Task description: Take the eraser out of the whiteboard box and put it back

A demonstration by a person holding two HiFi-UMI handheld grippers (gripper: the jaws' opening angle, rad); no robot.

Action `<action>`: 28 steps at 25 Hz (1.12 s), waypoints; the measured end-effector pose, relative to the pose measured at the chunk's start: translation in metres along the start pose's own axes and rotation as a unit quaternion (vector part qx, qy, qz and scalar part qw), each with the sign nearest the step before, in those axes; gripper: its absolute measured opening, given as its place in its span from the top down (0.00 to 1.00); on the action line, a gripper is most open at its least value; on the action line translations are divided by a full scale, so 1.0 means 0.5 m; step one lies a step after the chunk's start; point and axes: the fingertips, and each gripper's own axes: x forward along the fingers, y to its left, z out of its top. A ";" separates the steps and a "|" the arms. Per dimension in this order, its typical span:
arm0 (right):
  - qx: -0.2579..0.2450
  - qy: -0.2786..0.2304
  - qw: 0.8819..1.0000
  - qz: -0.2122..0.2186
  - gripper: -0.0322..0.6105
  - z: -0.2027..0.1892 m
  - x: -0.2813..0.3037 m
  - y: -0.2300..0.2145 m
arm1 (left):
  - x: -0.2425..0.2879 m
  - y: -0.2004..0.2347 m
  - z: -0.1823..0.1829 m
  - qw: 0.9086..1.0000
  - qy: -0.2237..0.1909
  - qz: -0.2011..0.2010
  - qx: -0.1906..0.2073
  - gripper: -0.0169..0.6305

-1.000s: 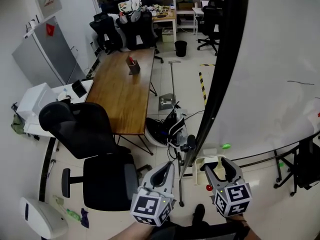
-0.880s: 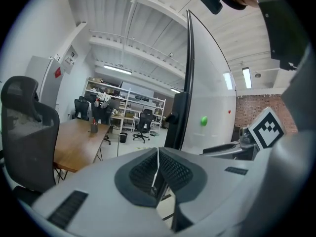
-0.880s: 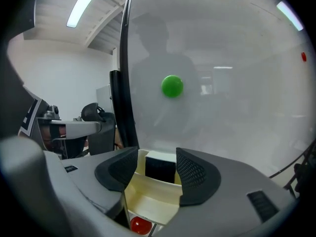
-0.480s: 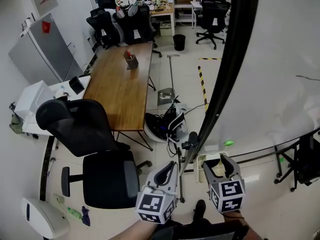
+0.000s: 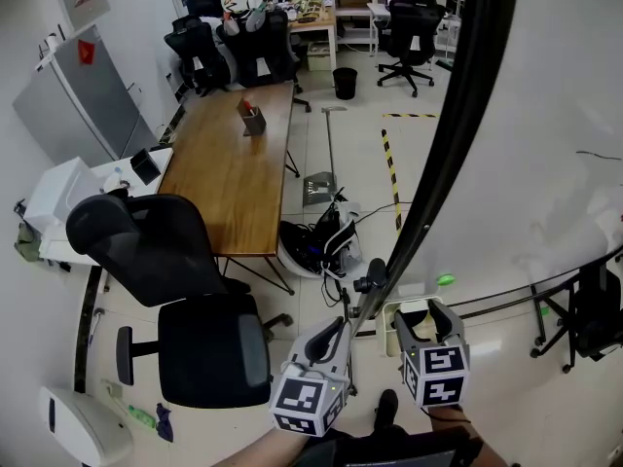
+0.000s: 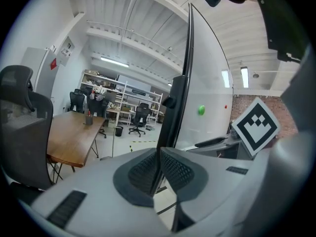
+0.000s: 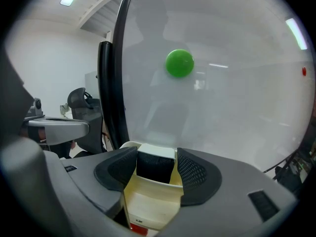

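A cream whiteboard box [image 7: 148, 206] hangs at the foot of the whiteboard [image 5: 545, 115]. The eraser [image 7: 155, 166], dark with a white top, stands upright at the far end of that box. My right gripper [image 7: 157, 174] is open just above the box, one pad on each side of the eraser, and a sliver of cream shows beside the right pad. In the head view the right gripper [image 5: 424, 321] hovers over the box rim [image 5: 389, 311]. My left gripper [image 5: 336, 327] is shut and empty, left of the board's black frame [image 6: 177, 107].
A green magnet [image 7: 179, 63] sticks to the board above the box. A black office chair [image 5: 185, 300] and a wooden table [image 5: 234, 163] stand to the left. Cables and bags [image 5: 316, 246] lie on the floor near the board's stand.
Both grippers have sunk a little. The right one has come down closer over the box.
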 end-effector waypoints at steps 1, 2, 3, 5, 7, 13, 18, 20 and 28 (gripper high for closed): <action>0.000 0.002 1.000 0.000 0.51 0.000 0.001 0.000 | 0.000 0.000 0.003 1.000 -0.001 0.000 0.000 0.88; -0.001 0.003 1.000 0.000 0.51 0.001 0.002 0.001 | -0.001 0.000 0.006 1.000 -0.003 0.000 0.001 0.88; -0.003 0.004 1.000 0.000 0.52 0.002 0.002 0.001 | -0.001 0.001 0.009 1.000 -0.004 0.000 0.002 0.88; -0.006 0.005 1.000 0.002 0.53 0.003 0.000 0.002 | -0.003 0.003 0.015 1.000 -0.008 0.001 0.003 0.88; -0.007 0.003 1.000 0.002 0.53 0.003 -0.001 0.001 | -0.005 0.005 0.022 1.000 -0.015 0.002 0.001 0.88; 0.018 -0.036 0.999 0.031 0.53 0.044 -0.037 0.003 | -0.026 -0.006 0.076 0.999 -0.038 -0.007 0.002 0.89; 0.011 -0.103 0.993 0.060 0.53 0.137 -0.138 0.008 | -0.063 -0.055 0.156 0.997 -0.071 -0.030 0.011 0.95; 0.014 -0.126 0.989 0.073 0.53 0.171 -0.184 0.015 | -0.085 -0.069 0.184 0.996 -0.082 -0.033 0.012 0.95; -0.007 -0.215 0.970 0.112 0.53 0.291 -0.361 0.004 | -0.146 -0.113 0.290 0.990 -0.131 -0.038 0.041 0.95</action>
